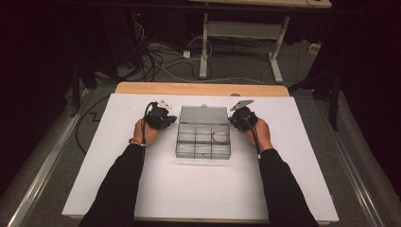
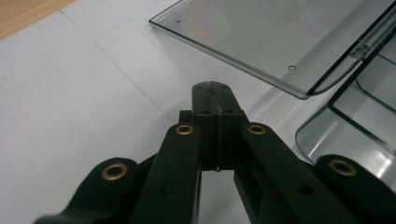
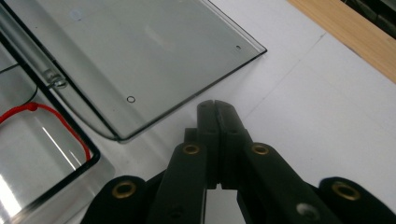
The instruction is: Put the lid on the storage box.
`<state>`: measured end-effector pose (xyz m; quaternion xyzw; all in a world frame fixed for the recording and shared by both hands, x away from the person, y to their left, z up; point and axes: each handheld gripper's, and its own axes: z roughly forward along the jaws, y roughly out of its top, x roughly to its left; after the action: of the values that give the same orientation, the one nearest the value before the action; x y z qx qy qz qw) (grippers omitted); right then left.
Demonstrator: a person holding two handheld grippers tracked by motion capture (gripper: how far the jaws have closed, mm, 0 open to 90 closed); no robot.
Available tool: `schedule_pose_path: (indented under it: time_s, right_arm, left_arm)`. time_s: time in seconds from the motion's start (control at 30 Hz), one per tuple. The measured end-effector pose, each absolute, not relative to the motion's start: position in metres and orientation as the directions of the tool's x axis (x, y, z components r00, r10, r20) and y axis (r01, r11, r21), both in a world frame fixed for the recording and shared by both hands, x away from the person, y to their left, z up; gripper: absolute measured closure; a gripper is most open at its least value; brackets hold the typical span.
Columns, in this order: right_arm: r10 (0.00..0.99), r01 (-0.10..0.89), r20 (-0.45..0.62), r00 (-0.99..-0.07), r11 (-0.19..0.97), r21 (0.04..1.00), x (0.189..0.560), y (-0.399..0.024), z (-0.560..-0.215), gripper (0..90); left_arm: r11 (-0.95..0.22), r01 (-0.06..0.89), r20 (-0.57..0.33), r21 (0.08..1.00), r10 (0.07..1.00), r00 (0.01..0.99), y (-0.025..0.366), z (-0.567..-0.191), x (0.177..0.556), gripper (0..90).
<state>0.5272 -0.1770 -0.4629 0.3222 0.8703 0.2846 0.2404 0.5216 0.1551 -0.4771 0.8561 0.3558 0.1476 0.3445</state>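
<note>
Fingers of your left gripper (image 2: 215, 91) and right gripper (image 3: 217, 108) were closed, empty, flanking the open box (image 1: 203, 137) — next, swing its lid (image 1: 204, 115) shut.

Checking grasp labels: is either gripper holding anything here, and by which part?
Nothing is held. The left gripper and right gripper are both shut on nothing, beside the open lid of the clear box.

From my high view the compartments of the clear box (image 1: 203, 137) are too small to read; I make out a red loop (image 1: 220, 137) at about three o'clock in it, but cannot tell what it is. In my right gripper view the loop runs off the nine o'clock edge. In my left gripper view the open lid (image 2: 280, 37) is cut off toward one o'clock.
</note>
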Motion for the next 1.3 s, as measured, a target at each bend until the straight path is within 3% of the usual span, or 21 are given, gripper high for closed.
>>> schedule_pose_path:
  time_s: [0.57,1.3]
  right_arm:
    - [0.712,0.418,-0.216,-0.668,0.599,0.683,0.534,-0.173,-0.47,90.0]
    - [0.749,0.344,-0.245,-0.615,0.535,0.772,0.524,-0.173,-0.45,90.0]
  left_arm:
    - [-0.492,0.519,-0.021,0.699,0.711,0.702,0.139,-0.48,0.529,87.8]
    - [-0.449,0.439,0.057,0.778,0.746,0.663,0.139,-0.455,0.525,87.8]
